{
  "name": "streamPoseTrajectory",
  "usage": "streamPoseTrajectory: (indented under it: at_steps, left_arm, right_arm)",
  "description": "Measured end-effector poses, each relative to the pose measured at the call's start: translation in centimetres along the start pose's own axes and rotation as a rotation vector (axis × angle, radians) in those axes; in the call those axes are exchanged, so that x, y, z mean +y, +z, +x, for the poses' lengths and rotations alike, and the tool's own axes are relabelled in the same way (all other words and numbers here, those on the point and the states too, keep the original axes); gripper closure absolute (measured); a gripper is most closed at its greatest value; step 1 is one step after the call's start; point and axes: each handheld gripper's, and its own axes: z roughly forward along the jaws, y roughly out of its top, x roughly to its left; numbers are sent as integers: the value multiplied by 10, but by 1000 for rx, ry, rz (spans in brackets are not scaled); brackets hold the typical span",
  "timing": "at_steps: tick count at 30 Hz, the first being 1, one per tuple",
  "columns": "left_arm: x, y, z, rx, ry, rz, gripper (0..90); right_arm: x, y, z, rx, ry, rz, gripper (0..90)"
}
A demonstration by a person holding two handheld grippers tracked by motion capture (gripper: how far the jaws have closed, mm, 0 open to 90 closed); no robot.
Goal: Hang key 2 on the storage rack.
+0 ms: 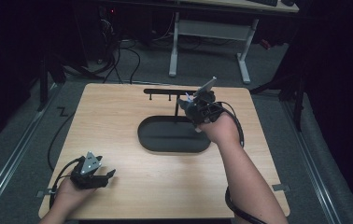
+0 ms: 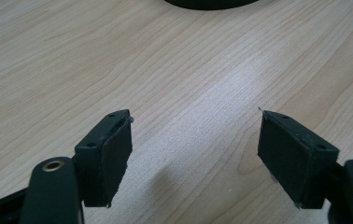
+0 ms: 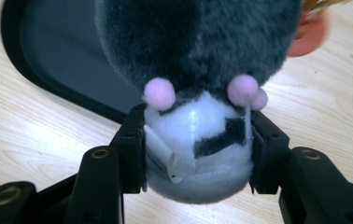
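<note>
Because the hooks of the rack (image 1: 170, 92) by the table's (image 1: 118, 140) far edge stand high, we clamp the plush toy (image 3: 198, 70) in our right gripper (image 3: 197, 140), raised over the black tray (image 1: 174, 135), while our left gripper (image 2: 195, 140) idles open near the front left corner.

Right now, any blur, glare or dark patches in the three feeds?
High view: room around the table is nearly black, and the right tool is small and soft. Left gripper view: pale glare streak on the wood, both pads sharp. Right gripper view: plush toy sharp at the pads, blurred at the top edge.
</note>
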Motion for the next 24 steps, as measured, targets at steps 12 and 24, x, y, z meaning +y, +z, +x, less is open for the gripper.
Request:
streamPoseTrajectory:
  at_steps: [12,24]
  left_arm:
    - [1,2,-1,-4,14,4,267]
    - [4,5,-7,-13,25,4,278]
  right_arm:
    - [-1,41,3,27,18,14,446]
    - [-38,43,-4,123,56,-53,312]
